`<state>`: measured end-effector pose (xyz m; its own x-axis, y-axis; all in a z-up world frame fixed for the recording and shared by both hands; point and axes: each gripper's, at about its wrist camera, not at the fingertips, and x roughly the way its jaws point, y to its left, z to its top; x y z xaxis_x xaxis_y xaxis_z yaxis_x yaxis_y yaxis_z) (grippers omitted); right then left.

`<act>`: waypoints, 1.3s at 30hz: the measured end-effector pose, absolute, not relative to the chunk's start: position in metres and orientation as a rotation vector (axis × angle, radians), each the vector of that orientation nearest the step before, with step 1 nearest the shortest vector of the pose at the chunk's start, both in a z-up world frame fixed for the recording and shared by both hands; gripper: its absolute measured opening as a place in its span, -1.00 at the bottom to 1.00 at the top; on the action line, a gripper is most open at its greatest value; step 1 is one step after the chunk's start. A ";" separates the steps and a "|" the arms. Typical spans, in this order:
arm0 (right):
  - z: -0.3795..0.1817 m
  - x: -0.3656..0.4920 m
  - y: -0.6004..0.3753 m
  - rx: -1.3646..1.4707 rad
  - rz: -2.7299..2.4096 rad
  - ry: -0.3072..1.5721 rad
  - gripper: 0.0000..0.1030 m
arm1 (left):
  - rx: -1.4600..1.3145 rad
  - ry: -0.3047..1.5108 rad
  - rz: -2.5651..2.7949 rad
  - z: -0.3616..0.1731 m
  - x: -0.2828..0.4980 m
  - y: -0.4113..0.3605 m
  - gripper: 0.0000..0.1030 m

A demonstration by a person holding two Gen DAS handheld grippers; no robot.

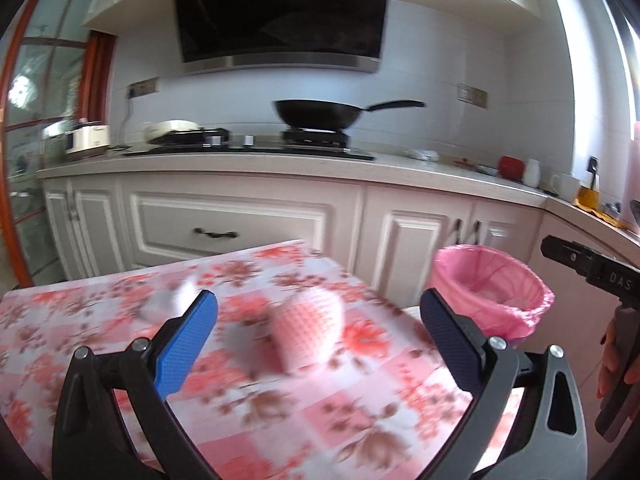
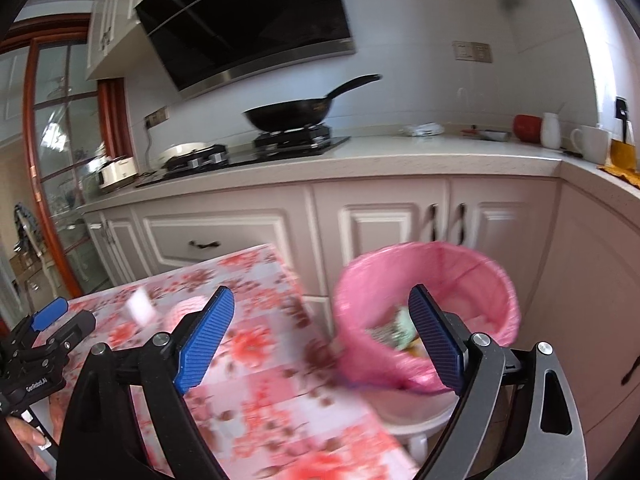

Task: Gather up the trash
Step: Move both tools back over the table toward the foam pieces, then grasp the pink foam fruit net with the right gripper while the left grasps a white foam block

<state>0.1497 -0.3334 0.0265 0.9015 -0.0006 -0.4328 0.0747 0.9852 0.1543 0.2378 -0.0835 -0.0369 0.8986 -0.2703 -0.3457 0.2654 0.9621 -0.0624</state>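
While both tools hang empty above the floral pink-and-white plastic tablecloth (image 1: 280,420), the leftover trash sits between them: at about ten o'clock from the left gripper (image 1: 318,330), a small crumpled white paper scrap (image 1: 182,294) lies just beyond its blue left pad, and dead ahead at twelve o'clock rests a pink foam fruit-net sleeve (image 1: 310,326), framed by jaws spread wide, likely lined up that way for a pinch. Further right, the right gripper (image 2: 322,336) is also wide open and grips nothing; it straddles the table's edge, with the round bin lined with a pink plastic bag (image 2: 428,304) at its one o'clock, standing off the table's right side and already holding some greenish rubbish, a sensible spot for dropping things in. Both views are blurred, so finer detail of the scraps is unclear. Behind, at twelve o'clock, runs a pale stone kitchen counter (image 1: 400,168) over white panelled cabinets, carrying a black long-handled wok (image 1: 320,114) on a gas hob beneath a dark slanted extractor hood (image 1: 280,12).
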 end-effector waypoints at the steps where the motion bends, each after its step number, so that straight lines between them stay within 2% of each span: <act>1: 0.026 0.150 -0.323 0.163 -0.025 0.452 0.63 | -0.016 0.362 -0.268 -0.037 0.236 -0.077 0.90; 20: -0.031 0.187 -0.179 0.100 0.155 0.646 0.64 | -0.034 0.504 -0.037 -0.091 0.203 0.064 0.90; 39: -0.075 0.288 -0.147 0.156 0.109 0.774 0.64 | -0.062 0.553 0.055 -0.120 0.201 0.095 0.90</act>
